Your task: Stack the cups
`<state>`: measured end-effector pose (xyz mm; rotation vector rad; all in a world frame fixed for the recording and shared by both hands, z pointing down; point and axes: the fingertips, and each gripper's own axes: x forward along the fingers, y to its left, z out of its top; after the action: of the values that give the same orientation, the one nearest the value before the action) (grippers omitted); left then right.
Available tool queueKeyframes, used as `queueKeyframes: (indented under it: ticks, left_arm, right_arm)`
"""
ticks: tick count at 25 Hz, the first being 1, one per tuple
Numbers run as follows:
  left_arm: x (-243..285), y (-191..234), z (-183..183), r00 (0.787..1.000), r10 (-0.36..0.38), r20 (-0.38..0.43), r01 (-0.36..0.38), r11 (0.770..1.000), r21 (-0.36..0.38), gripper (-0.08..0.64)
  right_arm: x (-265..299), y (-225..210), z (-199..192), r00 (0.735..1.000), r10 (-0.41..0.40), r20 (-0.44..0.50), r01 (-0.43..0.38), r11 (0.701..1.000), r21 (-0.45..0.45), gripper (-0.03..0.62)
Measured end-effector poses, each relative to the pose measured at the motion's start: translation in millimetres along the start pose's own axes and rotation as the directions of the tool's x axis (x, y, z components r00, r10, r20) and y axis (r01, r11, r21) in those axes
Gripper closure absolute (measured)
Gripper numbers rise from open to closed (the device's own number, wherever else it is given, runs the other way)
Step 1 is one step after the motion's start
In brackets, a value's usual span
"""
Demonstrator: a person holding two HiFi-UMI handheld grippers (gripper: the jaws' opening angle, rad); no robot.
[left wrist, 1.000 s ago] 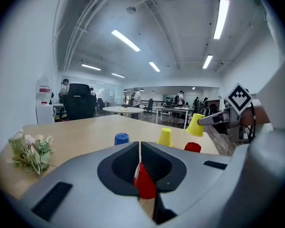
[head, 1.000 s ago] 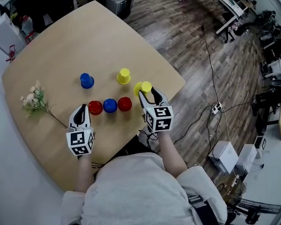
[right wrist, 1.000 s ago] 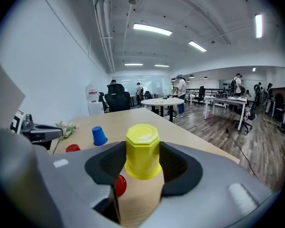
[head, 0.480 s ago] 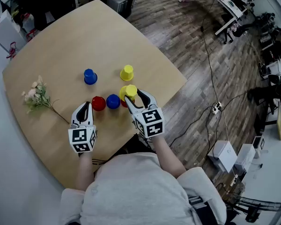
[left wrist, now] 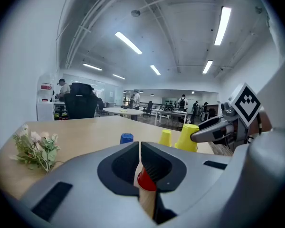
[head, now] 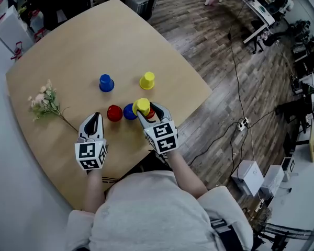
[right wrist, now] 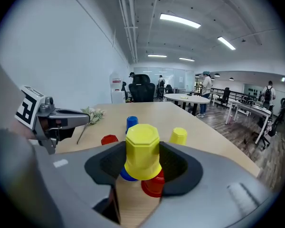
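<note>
Held yellow cup (right wrist: 142,151): upside down, gripped at its sides between the wide-spread jaws of the right gripper (head: 148,112). Hangs above the near row of cups, over the near blue cup (head: 129,111) and the right red cup (right wrist: 154,184); contact with either cannot be told.

Near row, all upside down on the table (head: 89,41): left red cup (head: 114,113), near blue cup, right red cup, close side by side. Right red cup mostly hidden under the held cup in the head view.

Farther back, well apart from the row: far blue cup (head: 106,82) to the left, second yellow cup (head: 147,80) to the right, both upside down, set apart from each other.

Left gripper (head: 96,117): jaws pressed together, nothing between them. Rests near the table's front edge, just beside the left red cup, tips pointing away from the person.

Flower sprig (head: 46,103): lying flat toward the table's left side, stem running toward the left gripper.

Beyond the table: wood floor (head: 209,46), cables, office desks, chairs.
</note>
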<state>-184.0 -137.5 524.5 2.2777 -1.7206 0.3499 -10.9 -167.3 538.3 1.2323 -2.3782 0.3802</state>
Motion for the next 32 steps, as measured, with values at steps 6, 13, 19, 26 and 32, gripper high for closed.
queueKeyframes:
  ticks: [6, 13, 19, 26, 32]
  left_arm:
    - [-7, 31, 29, 0.997, 0.048, 0.057, -0.047, 0.999, -0.021, 0.540]
    - [12, 57, 95, 0.986, 0.027, 0.164, -0.032, 0.999, 0.030, 0.537]
    - [74, 47, 82, 0.998, -0.055, 0.044, 0.050, 0.993, 0.103, 0.431]
    - [134, 33, 33, 0.988, -0.093, -0.124, 0.109, 0.986, 0.125, 0.351]
    - [165, 43, -3, 0.973, -0.039, -0.228, 0.067, 0.991, 0.113, 0.331]
  right_arm:
    - [0, 0, 0, 1.000, -0.004, 0.015, 0.004, 1.000, 0.010, 0.360]
    - [-10, 3, 13, 0.997, 0.044, 0.071, -0.047, 0.998, 0.040, 0.341]
    - [-24, -12, 25, 0.992, 0.036, 0.118, -0.046, 0.996, 0.082, 0.341]
    - [-38, -44, 25, 0.992, -0.020, 0.129, 0.004, 0.992, 0.126, 0.341]
    - [-41, -64, 18, 0.992, -0.048, 0.117, 0.029, 0.987, 0.159, 0.340]
